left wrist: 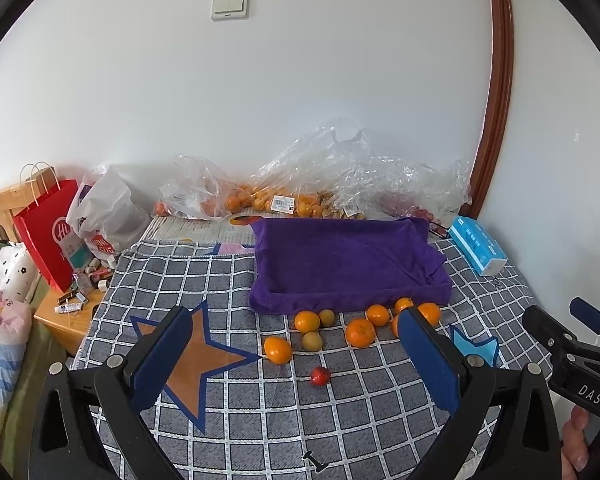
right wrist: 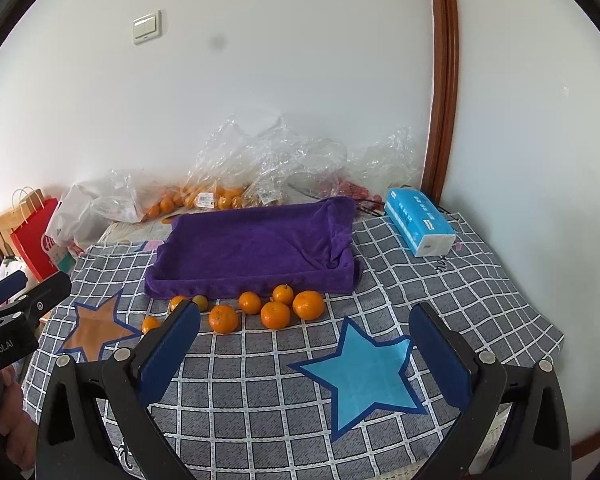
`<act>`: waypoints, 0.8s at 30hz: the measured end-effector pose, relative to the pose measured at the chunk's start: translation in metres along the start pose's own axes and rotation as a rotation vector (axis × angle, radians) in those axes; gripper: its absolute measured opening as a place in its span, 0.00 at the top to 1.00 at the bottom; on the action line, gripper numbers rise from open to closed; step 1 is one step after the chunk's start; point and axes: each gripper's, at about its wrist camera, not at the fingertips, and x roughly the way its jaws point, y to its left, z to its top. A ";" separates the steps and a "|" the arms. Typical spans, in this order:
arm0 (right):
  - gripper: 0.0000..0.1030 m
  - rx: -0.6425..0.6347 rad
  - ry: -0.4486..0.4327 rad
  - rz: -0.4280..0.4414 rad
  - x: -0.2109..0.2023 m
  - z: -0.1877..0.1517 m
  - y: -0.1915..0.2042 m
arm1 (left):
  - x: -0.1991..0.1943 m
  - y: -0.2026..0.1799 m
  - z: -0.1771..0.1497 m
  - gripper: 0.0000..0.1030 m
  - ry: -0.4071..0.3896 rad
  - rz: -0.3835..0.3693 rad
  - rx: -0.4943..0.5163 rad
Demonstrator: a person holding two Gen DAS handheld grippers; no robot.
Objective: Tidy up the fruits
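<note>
Fruit (left wrist: 360,332) is lying loose on the table (right wrist: 480,296) just before the empty purple tray (right wrist: 256,248), while left tongs (left wrist: 296,356) and right tongs (right wrist: 304,354) are hovering agape, gripping nothing.

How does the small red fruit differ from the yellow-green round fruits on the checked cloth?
Colour: the small red fruit is bright red; the two yellow-green round fruits are dull olive-yellow.
Size: the red one looks smaller than either.
Position: the red one lies alone, nearer the left gripper; the yellow-green ones sit among the oranges by the purple towel-lined tray.
Shared: all rest loose on the cloth, outside the tray.
</note>
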 end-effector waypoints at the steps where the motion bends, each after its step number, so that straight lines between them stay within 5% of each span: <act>1: 0.00 -0.001 -0.002 -0.001 0.000 0.000 0.000 | 0.000 0.000 0.000 0.00 -0.001 -0.001 -0.002; 24: 0.00 0.015 -0.014 0.000 -0.003 0.000 -0.002 | -0.007 0.000 0.000 0.00 -0.020 -0.004 -0.001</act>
